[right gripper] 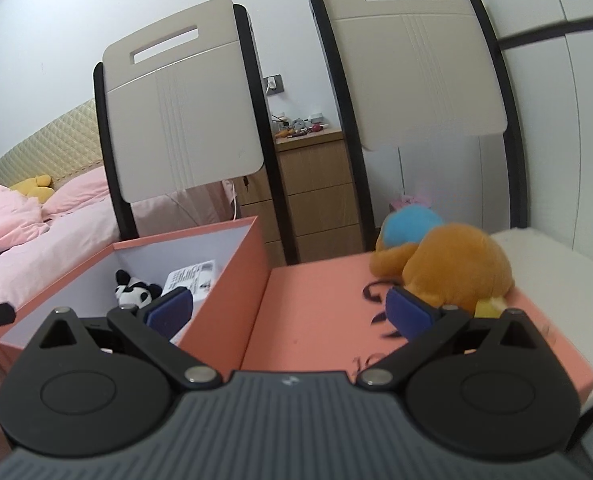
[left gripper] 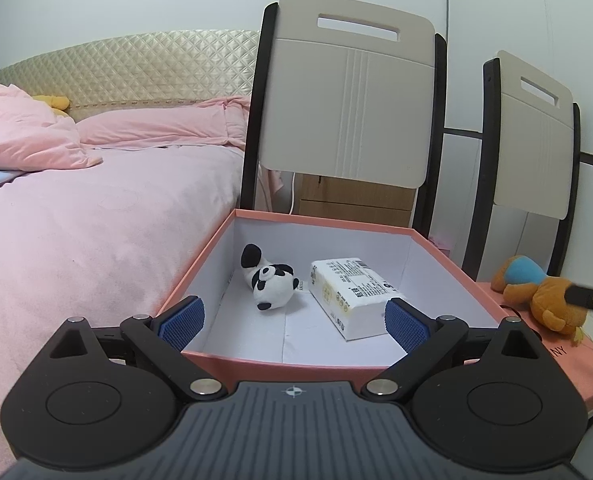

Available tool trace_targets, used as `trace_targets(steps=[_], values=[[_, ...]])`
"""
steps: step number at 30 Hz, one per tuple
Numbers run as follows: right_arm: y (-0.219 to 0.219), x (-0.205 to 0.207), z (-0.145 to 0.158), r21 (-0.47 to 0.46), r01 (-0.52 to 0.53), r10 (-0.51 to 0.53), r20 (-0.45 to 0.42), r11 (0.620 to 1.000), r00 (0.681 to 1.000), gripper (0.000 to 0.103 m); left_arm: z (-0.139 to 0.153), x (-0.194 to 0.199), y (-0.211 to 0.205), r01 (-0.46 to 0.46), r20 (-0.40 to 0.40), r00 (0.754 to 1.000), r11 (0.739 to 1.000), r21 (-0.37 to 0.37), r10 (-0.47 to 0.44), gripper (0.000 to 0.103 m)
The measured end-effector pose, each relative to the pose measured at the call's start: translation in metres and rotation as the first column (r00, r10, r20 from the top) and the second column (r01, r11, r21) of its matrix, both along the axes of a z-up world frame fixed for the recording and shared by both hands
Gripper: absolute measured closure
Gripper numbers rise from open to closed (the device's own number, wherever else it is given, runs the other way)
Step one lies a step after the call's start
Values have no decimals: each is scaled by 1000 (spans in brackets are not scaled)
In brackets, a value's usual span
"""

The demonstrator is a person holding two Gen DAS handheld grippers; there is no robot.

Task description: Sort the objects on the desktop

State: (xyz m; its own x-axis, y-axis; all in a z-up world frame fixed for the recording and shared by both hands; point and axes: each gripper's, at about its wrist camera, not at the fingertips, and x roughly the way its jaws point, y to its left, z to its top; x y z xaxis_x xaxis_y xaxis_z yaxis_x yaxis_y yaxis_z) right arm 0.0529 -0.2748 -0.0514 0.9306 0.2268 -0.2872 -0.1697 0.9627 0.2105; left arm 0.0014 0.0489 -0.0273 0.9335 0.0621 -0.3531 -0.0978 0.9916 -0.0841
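Both grippers spread wide over the pink box and its lid.

At the lower centre of my left wrist view I see the left gripper (left gripper: pixel 294 320) with its blue pads far apart and nothing between them, poised above the open pink box (left gripper: pixel 296 366); inside the box the panda plush (left gripper: pixel 270 280) lies left of the white tissue pack (left gripper: pixel 352 296). In my right wrist view the right gripper (right gripper: pixel 288 312) is likewise released and empty, over the pink lid (right gripper: pixel 316 312) beside the box, its right pad just beside the orange plush toy (right gripper: pixel 452 268) lying at centre right on that lid.
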Motion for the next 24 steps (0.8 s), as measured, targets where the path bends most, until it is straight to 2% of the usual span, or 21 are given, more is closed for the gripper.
trace_targets(steps=[6, 13, 16, 20, 24], values=[[-17, 35, 24, -22, 6, -6, -8, 1000, 1000, 0, 0, 0, -3, 13, 6, 1000, 1000, 8, -13, 5], [-39, 98, 39, -86, -10, 0, -121, 996, 993, 0, 2, -4, -8, 39, 26, 999, 999, 15, -39, 5], [-47, 124, 37, -164, 21, -46, -152, 986, 987, 0, 2, -4, -9, 48, 29, 998, 999, 16, -49, 5], [-57, 162, 21, -181, -9, -42, -272, 983, 961, 0, 0, -1, -7, 44, 3, 999, 999, 3, -44, 5], [-59, 178, 5, -314, 56, -144, -266, 948, 953, 0, 0, 1, -6, 43, -9, 999, 999, -11, -43, 5]])
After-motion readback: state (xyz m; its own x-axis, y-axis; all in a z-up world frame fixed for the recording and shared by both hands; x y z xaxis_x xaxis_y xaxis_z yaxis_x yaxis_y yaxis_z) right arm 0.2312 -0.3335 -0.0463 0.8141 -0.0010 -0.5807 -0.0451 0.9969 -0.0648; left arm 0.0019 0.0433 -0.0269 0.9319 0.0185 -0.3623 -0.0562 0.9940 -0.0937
